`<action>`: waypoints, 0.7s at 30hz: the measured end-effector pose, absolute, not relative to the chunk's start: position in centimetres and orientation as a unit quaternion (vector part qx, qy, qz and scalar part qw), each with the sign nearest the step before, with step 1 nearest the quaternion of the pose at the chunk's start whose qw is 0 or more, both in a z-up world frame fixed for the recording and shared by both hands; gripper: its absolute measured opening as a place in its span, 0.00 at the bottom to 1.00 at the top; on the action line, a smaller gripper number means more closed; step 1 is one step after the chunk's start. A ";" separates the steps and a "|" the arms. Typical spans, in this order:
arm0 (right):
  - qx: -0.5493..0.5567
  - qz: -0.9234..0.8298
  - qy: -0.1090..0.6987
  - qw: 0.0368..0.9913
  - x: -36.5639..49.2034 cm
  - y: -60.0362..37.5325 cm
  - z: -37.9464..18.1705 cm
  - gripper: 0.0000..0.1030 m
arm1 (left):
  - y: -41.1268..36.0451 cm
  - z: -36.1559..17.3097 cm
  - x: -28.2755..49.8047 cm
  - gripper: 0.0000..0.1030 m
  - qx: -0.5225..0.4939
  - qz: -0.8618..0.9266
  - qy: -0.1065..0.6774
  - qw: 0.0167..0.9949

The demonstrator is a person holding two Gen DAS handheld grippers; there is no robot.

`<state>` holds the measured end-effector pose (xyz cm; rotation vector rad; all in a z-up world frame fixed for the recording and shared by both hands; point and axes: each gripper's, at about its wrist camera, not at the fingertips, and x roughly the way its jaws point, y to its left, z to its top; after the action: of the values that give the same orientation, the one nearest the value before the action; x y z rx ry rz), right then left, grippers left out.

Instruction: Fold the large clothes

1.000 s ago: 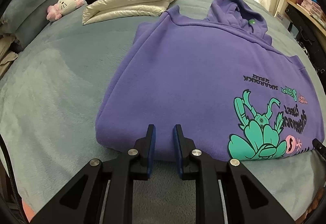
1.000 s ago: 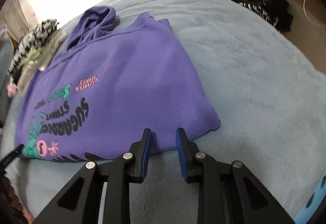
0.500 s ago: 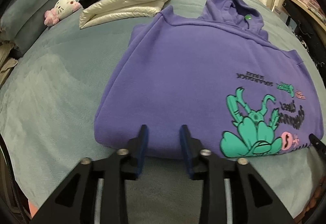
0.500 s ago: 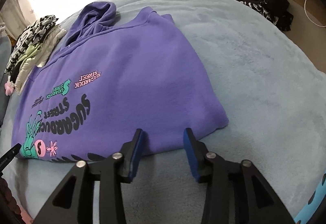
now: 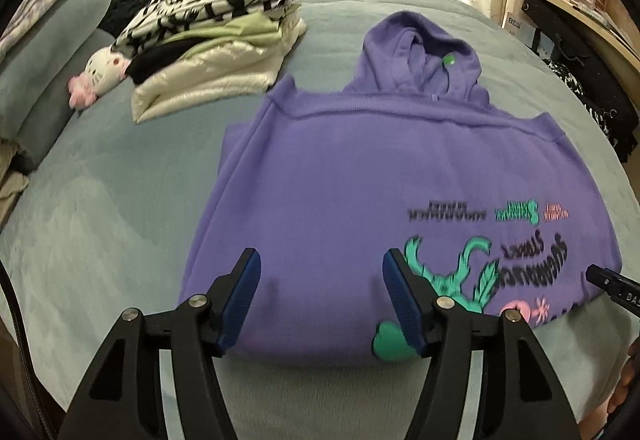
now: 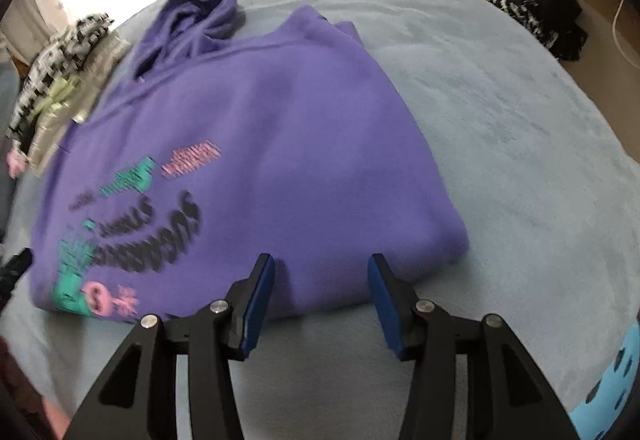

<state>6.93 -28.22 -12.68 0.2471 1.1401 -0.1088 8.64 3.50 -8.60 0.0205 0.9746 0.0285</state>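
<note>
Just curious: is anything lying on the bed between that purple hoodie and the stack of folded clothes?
No. In the left wrist view, only bare blue-grey blanket lies between the purple hoodie and the stack of folded clothes.

The left gripper [image 5: 321, 276] is pointing steeply downward, its two black fingers spread apart and their blue pads [image 5: 239, 300] facing each other across a wide gap. Its jaws have just been opening, with nothing pinched between them. The right gripper [image 6: 321, 272] is tilting down likewise, its blue pads [image 6: 382, 300] standing parted; its jaws have also just been opening and are gripping nothing. Its tip [image 5: 612, 286] is showing at the left view's right edge.
</note>
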 end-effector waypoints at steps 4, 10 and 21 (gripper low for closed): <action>0.093 -0.036 0.526 0.844 9.0 -27.3 -11.1 0.47 | 3.1 -7.8 11.0 0.64 0.026 0.010 0.460 0.887; 0.047 -0.019 0.505 0.861 13.7 -26.3 -8.3 0.47 | 2.6 -6.1 15.7 0.64 0.057 -0.002 0.450 0.891; 0.034 0.019 0.442 0.896 26.4 -26.1 -2.7 0.47 | 1.9 -2.2 30.4 0.67 0.034 -0.048 0.432 0.900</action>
<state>26.35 -26.05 -2.69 0.0715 0.9166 0.0397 30.37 1.94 -2.24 0.0698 0.8936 -0.0987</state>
